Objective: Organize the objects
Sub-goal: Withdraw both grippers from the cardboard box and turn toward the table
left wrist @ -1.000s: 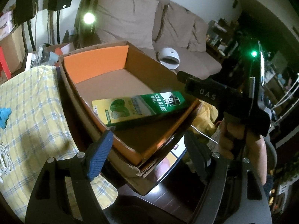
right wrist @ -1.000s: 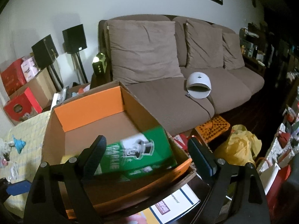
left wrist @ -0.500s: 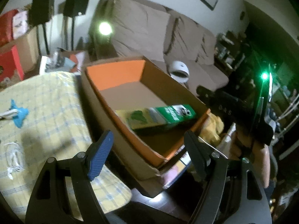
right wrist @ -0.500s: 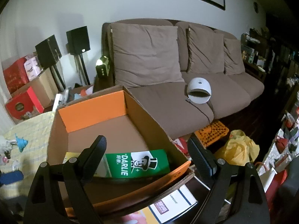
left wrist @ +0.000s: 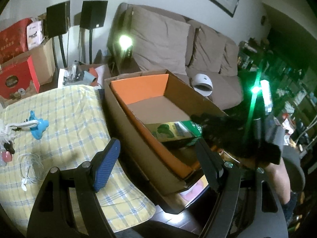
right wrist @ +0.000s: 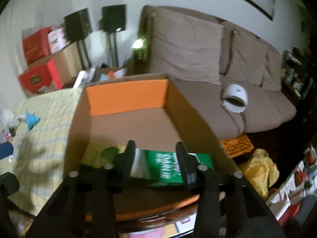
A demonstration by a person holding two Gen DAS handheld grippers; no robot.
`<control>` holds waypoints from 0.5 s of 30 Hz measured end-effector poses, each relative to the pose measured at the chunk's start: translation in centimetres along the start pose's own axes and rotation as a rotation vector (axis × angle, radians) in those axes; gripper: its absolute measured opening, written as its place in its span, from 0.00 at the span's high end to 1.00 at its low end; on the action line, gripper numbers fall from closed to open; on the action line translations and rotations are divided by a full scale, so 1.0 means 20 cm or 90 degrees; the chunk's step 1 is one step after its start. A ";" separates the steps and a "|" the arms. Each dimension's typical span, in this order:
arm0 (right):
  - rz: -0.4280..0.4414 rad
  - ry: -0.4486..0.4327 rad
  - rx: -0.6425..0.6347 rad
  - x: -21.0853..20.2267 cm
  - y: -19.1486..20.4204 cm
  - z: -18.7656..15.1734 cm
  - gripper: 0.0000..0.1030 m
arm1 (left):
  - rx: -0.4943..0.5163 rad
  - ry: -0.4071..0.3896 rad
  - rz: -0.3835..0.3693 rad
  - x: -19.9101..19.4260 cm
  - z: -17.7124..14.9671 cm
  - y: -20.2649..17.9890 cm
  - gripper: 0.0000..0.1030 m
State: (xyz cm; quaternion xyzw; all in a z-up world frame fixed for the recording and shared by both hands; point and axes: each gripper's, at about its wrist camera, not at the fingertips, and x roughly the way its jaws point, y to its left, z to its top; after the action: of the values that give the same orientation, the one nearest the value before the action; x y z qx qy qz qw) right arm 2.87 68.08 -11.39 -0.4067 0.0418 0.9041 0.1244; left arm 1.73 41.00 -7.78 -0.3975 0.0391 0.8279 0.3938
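My right tongs (right wrist: 156,162), jaws closing, straddled the green toothpaste carton (right wrist: 166,166) lying crosswise in the cardboard box (left wrist: 138,136), while my left tongs (left wrist: 156,164) hung released, farther off

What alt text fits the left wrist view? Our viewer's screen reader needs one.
An open cardboard box with an orange lining holds a green toothpaste carton; the empty left gripper is open in front. Left lies a yellow checked cloth.
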 end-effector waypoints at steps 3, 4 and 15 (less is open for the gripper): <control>0.062 0.068 -0.002 0.12 0.04 -0.03 0.73 | 0.001 -0.002 0.005 -0.01 0.00 0.01 0.28; 0.066 0.097 -0.008 0.17 0.06 -0.05 0.73 | 0.001 -0.005 0.005 -0.01 0.00 0.01 0.28; 0.066 0.080 0.056 0.12 0.01 -0.01 0.01 | -0.024 -0.060 0.054 -0.09 0.03 0.19 0.25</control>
State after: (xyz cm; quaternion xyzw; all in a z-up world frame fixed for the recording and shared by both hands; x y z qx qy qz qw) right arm 1.52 68.35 -13.32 -0.4543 0.1101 0.8792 0.0923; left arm -0.56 37.53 -7.11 -0.3632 0.0214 0.8623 0.3523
